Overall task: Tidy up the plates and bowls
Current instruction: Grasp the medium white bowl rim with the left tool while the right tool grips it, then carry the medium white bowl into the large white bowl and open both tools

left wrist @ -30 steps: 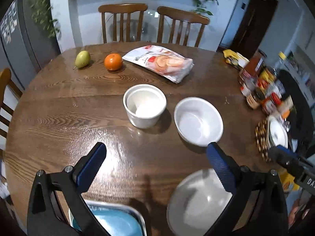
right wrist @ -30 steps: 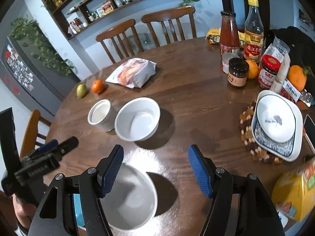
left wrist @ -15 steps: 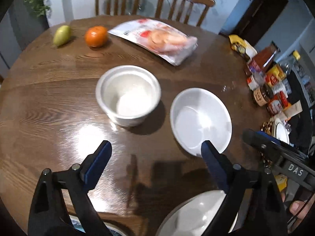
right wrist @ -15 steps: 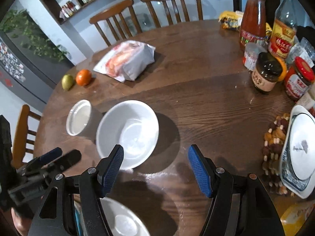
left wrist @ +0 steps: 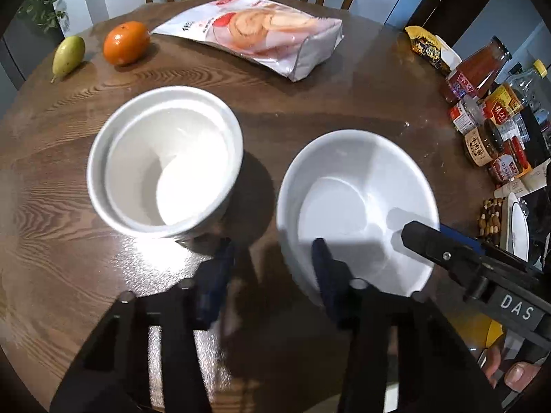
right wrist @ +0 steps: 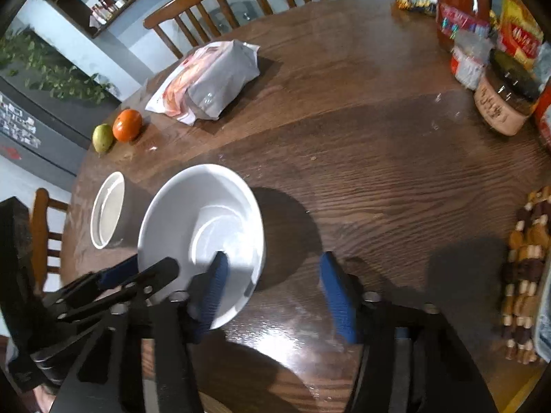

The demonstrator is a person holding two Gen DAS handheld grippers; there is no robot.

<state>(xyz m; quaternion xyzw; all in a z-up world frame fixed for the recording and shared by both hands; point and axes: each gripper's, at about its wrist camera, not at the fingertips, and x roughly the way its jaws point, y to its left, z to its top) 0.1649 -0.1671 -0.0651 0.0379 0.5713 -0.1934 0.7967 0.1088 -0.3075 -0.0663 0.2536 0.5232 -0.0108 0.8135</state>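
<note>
A wide white bowl (left wrist: pixel 358 203) (right wrist: pixel 203 230) sits on the round wooden table (left wrist: pixel 310 103), with a deeper white bowl (left wrist: pixel 165 161) (right wrist: pixel 106 210) to its left. My left gripper (left wrist: pixel 272 268) straddles the wide bowl's near-left rim, one finger inside and one on the table side. Its jaws are closing, and the pads are apart from the rim. My right gripper (right wrist: pixel 272 292) straddles the same bowl's near-right rim, its jaws also closing without touching. Each gripper shows in the other's view: the right (left wrist: pixel 444 247) and the left (right wrist: pixel 137 282).
A snack bag (left wrist: pixel 261 34), an orange (left wrist: pixel 125 43) and a pear (left wrist: pixel 69 56) lie at the far side. Jars and bottles (left wrist: pixel 489 110) crowd the right edge, beside a plate on a beaded mat (right wrist: pixel 527 275). Wooden chairs (right wrist: pixel 193 13) stand behind the table.
Both grippers came down and forward onto the wide bowl and their jaws narrowed. The plate and blue tray at the near edge dropped out of view.
</note>
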